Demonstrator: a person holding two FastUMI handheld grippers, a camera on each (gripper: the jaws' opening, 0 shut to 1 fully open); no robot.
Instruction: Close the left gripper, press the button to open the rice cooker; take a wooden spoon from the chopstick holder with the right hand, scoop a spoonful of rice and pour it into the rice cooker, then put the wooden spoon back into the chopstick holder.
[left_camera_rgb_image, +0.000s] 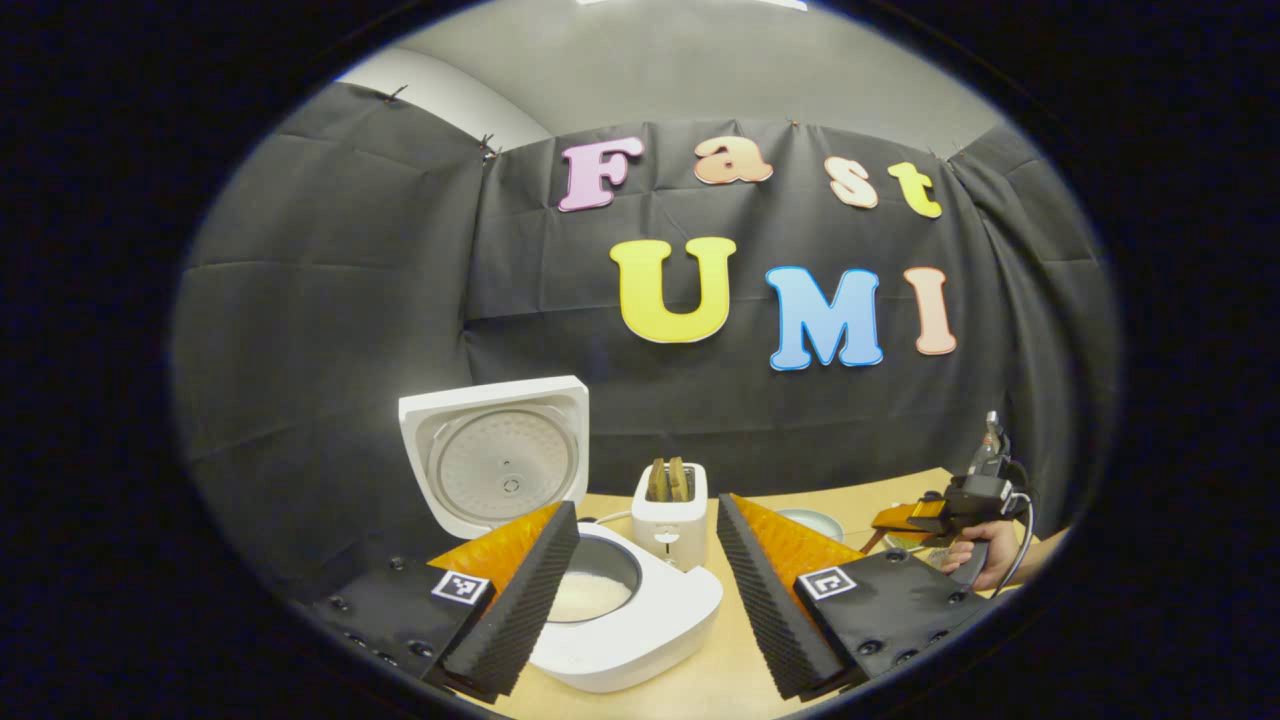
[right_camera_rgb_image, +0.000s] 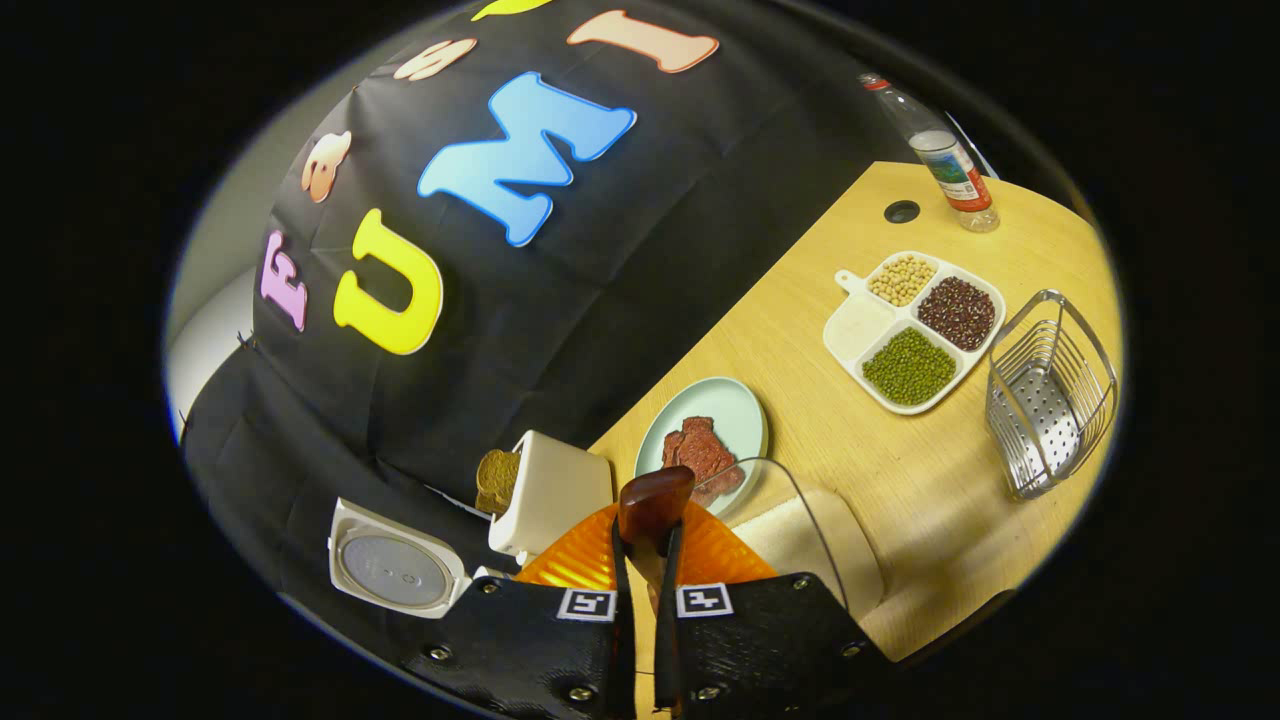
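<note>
The white rice cooker (left_camera_rgb_image: 650, 610) stands with its lid (left_camera_rgb_image: 495, 455) raised, and white rice lies in its pot (left_camera_rgb_image: 592, 590). My left gripper (left_camera_rgb_image: 646, 505) is open just above and before it, with its left finger over the pot's rim. In the right gripper view my right gripper (right_camera_rgb_image: 648, 540) is shut on the dark wooden spoon (right_camera_rgb_image: 655, 505), whose end sticks up between the fingers. A clear container (right_camera_rgb_image: 800, 540) with pale contents sits right below it. The wire chopstick holder (right_camera_rgb_image: 1050, 390) lies at the right. The cooker lid (right_camera_rgb_image: 395, 570) shows at lower left.
A white toaster (left_camera_rgb_image: 670, 515) holding bread stands behind the cooker. A pale plate (right_camera_rgb_image: 735, 415) with meat, a divided tray (right_camera_rgb_image: 860, 335) of beans and grains and a bottle (right_camera_rgb_image: 950, 165) sit on the wooden table (right_camera_rgb_image: 900, 480). A hand (left_camera_rgb_image: 975, 560) holds the right gripper (left_camera_rgb_image: 960, 505).
</note>
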